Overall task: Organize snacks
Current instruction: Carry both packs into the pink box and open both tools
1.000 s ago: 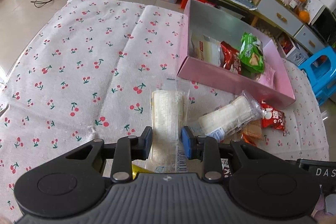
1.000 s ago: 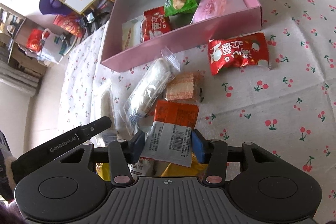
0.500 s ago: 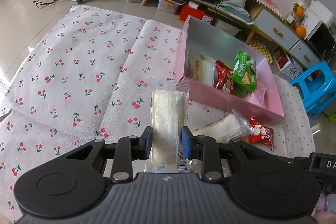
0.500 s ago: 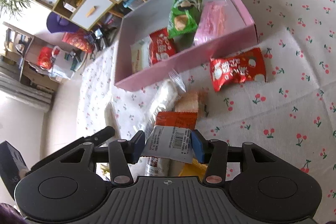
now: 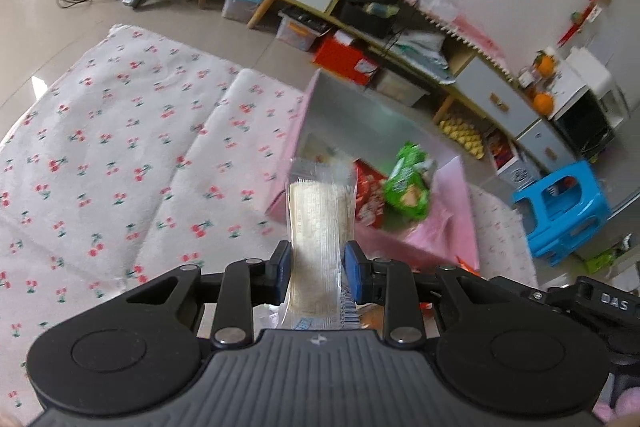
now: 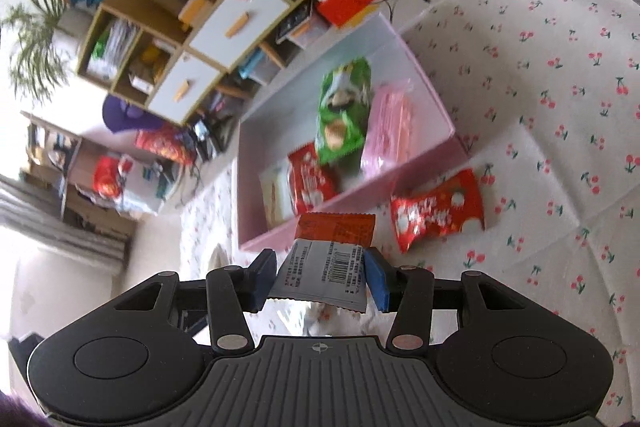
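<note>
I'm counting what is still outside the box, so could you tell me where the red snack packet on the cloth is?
In the right wrist view, the red snack packet lies on the cherry-print cloth, just outside the pink box, at its near right corner.

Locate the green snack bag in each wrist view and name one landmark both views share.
Left wrist: green snack bag right of centre, inside the pink box, right of the held cracker pack.
Right wrist: green snack bag at centre, inside the box beside a pink packet.
Shared landmark: the pink box.
</note>
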Available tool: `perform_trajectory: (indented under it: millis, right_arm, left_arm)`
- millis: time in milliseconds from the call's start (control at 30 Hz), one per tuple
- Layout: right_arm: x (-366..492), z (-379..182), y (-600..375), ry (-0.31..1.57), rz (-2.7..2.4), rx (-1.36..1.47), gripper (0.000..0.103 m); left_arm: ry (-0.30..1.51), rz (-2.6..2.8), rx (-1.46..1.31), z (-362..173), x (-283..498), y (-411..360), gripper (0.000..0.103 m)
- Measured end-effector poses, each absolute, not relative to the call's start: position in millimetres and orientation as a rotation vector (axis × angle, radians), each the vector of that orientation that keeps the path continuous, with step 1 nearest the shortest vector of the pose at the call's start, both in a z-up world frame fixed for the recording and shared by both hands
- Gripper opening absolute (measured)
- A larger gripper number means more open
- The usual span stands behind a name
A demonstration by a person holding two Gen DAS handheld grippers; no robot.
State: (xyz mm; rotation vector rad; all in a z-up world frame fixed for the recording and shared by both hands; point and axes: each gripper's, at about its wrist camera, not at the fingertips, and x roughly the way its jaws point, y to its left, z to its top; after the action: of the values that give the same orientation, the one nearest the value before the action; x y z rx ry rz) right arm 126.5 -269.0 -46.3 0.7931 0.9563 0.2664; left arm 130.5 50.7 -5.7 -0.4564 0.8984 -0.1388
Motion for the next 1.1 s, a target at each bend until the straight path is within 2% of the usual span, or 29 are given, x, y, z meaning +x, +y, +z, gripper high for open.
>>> perform_trajectory:
  millis: [433,733,1100]
  right_arm:
    - [176,-42,-284,0.926,0.266,0.837,0.047]
    - [211,-69,-282,0.954,0.264,0.845,0.047]
    - [226,-81,-286,0.931,0.230,0.842,0.048]
  left_arm:
    - [0.870,-0.192,-0.385,-2,187,18,0.022]
    - [0.815,-0.179,-0.332,0,219,6,0.021]
    - [0.759,-0.141,-0.238,-27,248,-11,0.022]
